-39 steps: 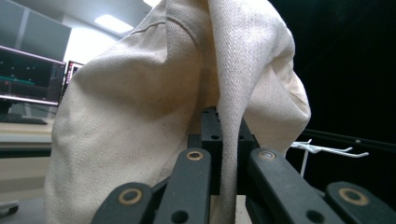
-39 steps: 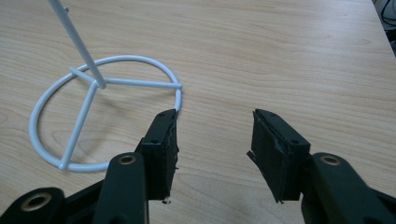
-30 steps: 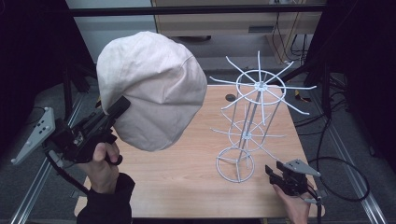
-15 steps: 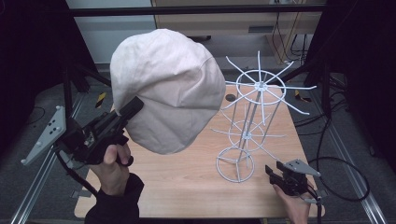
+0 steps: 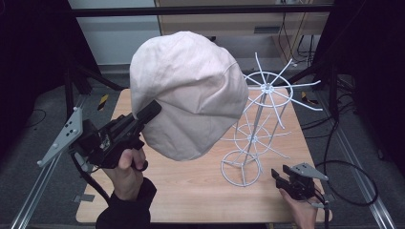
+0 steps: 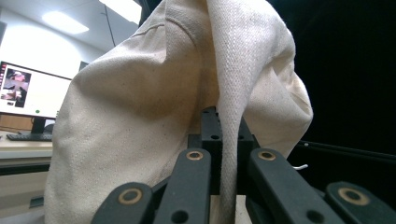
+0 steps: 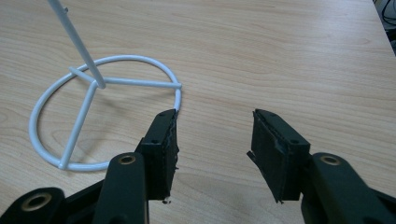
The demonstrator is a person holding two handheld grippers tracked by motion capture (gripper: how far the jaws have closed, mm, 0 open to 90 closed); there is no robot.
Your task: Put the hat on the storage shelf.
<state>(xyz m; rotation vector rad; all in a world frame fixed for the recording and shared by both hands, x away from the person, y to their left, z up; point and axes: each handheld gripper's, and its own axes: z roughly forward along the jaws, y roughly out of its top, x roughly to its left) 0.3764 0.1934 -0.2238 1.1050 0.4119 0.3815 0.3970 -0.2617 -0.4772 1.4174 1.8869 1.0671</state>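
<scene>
A cream fabric hat (image 5: 188, 93), domed and softly creased, hangs in the air above the left half of the worktop (image 5: 191, 191), pinched at its lower left edge. Its crown bulges up and to the right, reaching the spokes of the white wire rack (image 5: 260, 129), which stands upright right of centre

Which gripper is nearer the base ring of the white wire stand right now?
Right. The right gripper sits open just beside the base ring of the wire stand. The left gripper is across the table, raised, clamped on the cream hat.
</scene>
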